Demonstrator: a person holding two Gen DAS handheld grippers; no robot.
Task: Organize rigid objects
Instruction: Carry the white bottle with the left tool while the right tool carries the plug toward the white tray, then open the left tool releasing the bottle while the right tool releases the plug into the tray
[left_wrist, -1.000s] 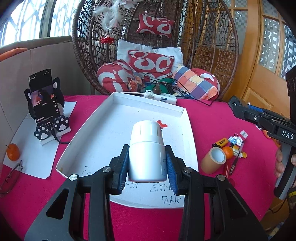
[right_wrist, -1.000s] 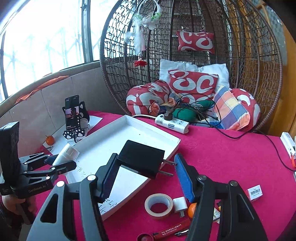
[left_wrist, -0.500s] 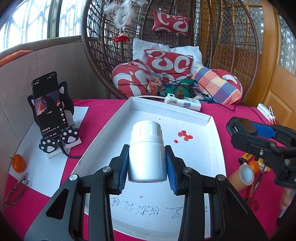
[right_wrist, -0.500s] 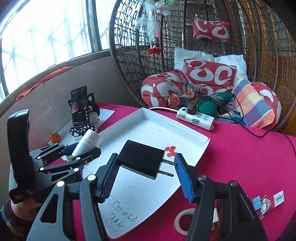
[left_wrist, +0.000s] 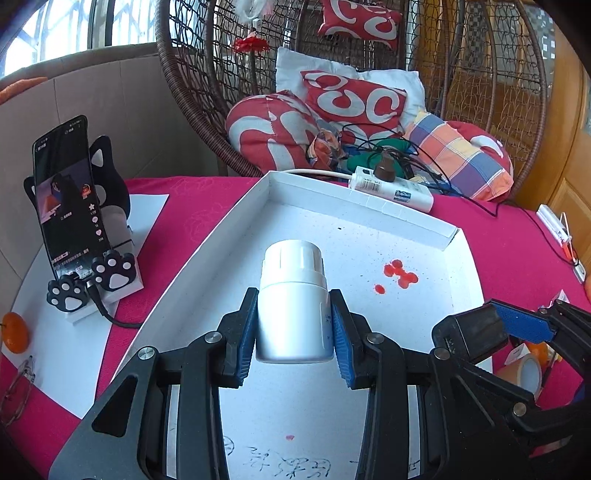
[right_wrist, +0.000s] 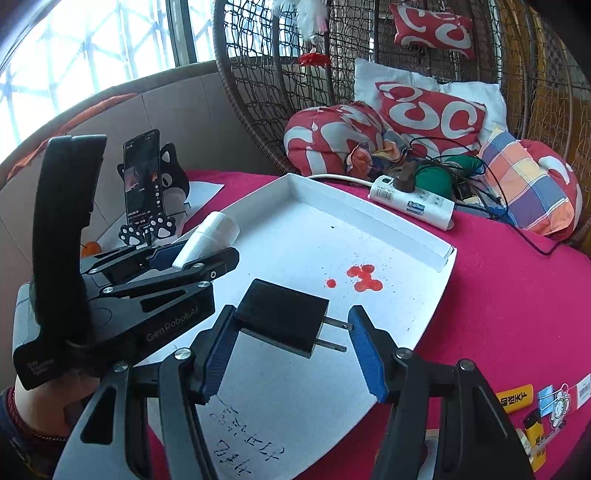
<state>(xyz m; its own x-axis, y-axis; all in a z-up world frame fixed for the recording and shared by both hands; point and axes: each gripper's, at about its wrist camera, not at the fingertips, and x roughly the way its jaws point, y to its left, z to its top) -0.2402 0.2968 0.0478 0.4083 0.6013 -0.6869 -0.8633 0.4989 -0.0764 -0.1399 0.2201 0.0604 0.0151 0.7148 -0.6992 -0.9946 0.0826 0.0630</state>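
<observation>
My left gripper (left_wrist: 294, 328) is clamped on the white bottle (left_wrist: 293, 301), my right gripper (right_wrist: 291, 336) on the black charger (right_wrist: 282, 321), both above the white tray (right_wrist: 439, 291). Only the left view shows the tape roll (left_wrist: 526, 371) beside the tray. The tray holds only red spots (right_wrist: 364, 277).

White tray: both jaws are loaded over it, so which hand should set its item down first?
Probably the left. The left gripper holds the white bottle squarely over the white tray. The right gripper holds the black charger nearer the tray's edge.
</observation>
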